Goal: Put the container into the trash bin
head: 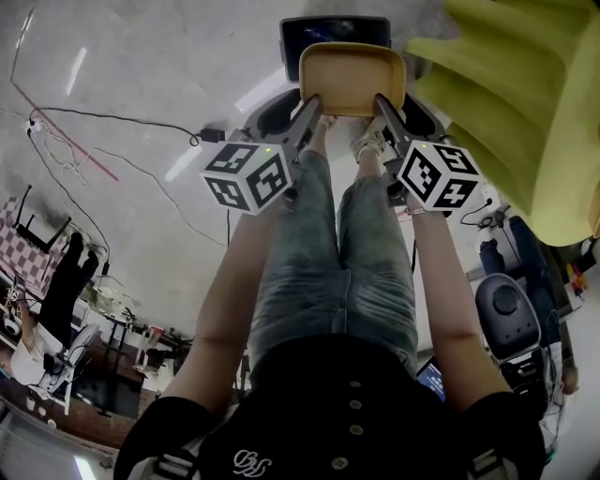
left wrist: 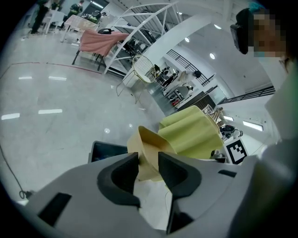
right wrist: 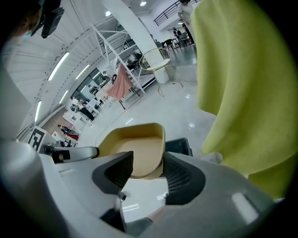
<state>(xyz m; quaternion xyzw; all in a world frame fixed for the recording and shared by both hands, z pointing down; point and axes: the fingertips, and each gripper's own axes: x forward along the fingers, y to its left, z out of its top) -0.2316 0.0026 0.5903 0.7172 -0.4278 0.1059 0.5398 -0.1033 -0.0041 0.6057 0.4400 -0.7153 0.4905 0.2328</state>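
Hanging over the near edge of the dark rectangular trash bin (head: 333,28), the shallow tan plastic container (head: 352,80) sits above a glossy grey floor (head: 141,66) in a wide hall with a pink cloth (left wrist: 100,41) draped far off. The left gripper (left wrist: 148,169) is clamped on one corner of it. The right gripper (right wrist: 148,172) has its jaws parted around the opposite rim, beside draped yellow-green fabric (right wrist: 251,83).

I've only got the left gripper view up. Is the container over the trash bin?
Observer: The head view says yes: the container overlaps the dark trash bin, and only the bin's far edge shows past it.
Operator: Is the right gripper gripping it?
Observer: Its own view shows the jaws standing wide with the container's corner between them, not clearly pinched.
Operator: Anything inside?
Observer: No, that view shows it empty.
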